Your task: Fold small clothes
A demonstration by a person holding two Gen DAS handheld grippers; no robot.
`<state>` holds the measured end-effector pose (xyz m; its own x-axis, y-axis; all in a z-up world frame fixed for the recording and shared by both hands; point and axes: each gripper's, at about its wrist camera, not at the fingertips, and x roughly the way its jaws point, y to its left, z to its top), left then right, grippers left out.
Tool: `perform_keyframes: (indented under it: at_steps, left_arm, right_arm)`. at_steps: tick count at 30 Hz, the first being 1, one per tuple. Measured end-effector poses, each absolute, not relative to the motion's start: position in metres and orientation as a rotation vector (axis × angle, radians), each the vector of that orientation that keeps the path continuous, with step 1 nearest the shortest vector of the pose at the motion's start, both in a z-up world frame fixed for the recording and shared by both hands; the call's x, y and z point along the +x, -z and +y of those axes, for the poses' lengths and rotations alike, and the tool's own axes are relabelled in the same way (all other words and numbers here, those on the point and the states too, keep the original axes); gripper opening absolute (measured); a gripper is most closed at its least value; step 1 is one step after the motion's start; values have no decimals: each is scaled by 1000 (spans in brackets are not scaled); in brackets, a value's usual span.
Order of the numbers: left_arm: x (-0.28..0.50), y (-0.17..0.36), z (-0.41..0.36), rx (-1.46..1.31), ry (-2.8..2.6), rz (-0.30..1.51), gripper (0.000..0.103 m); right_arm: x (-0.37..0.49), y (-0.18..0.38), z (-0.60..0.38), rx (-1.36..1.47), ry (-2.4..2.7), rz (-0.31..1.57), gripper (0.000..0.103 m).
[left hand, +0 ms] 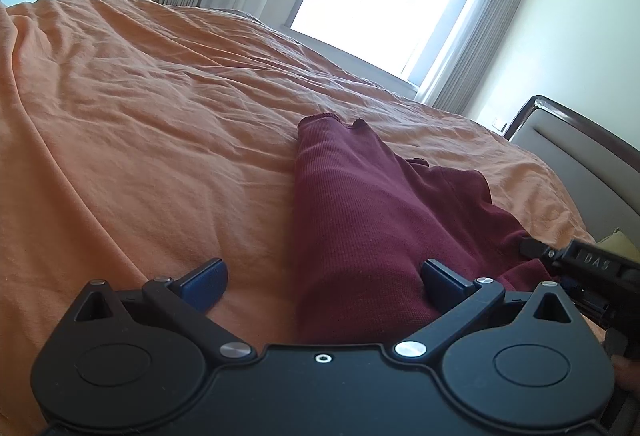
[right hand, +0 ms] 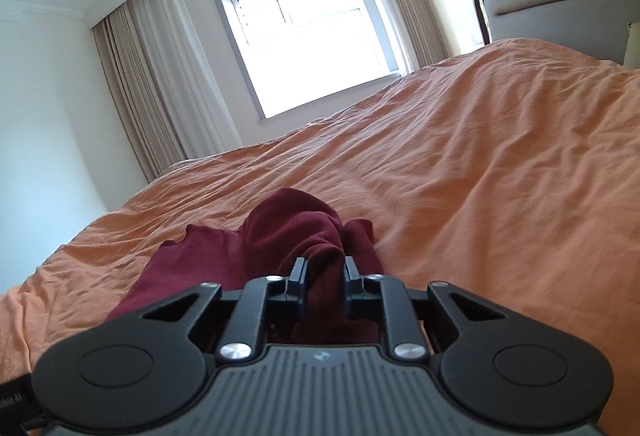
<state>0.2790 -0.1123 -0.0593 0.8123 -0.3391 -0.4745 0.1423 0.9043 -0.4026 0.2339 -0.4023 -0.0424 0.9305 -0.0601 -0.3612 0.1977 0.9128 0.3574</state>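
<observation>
**Clerk:** Item one, nearest: right hand-held gripper (right hand: 325,268), jaws drawn in and clamped on a bunched ridge of the maroon garment (right hand: 296,232). Left hand-held gripper (left hand: 322,278), jaws spread wide, nothing gripped; the garment's folded strip runs up between its fingers, against the right-hand one.

**Checker:** Handling?

**Clerk:** Judged light, soft, ribbed knit; limp, no stiffness, not fragile. It will sag and bunch wherever lifted, and likely drag on the bedspread (left hand: 140,108) instead of sliding.

**Checker:** Where to hold?

**Clerk:** At an edge or corner, thin layers only: the hem end lying ahead of the left hand-held gripper looks suitable.

**Checker:** Beyond?

**Clerk:** Garment on the orange-covered bed; headboard (right hand: 560,0) off to the right, window (right hand: 304,36) farthest ahead.
</observation>
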Motion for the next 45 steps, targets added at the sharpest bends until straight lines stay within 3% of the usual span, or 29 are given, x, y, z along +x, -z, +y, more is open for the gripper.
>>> perform_keyframes:
  at_steps: [10,17,19,22,26,30,45]
  left_arm:
    - [276,57,-107,-359,317,551,102]
    - [278,62,-110,-341,306,566,103]
    - [278,62,-109,-342,306,568,103]
    - [278,63,-109,-340,303,572,103]
    - [278,62,-110,-340,303,572,103]
    - [278,62,-110,-336,301,574,103]
    - [278,62,-112,-323,307,583,103]
  right_arm:
    - [220,68,-399,372,159,347,24]
    - [206,61,-401,393,184,324,54]
    - [196,53,-400,398,170,289,74]
    - [185,43,-393,405,110,233,92]
    - [186,46,-374,325,79,271,101]
    - [192,69,-372,267,169,363,103]
    - [178,94,-372,190,133,266,103]
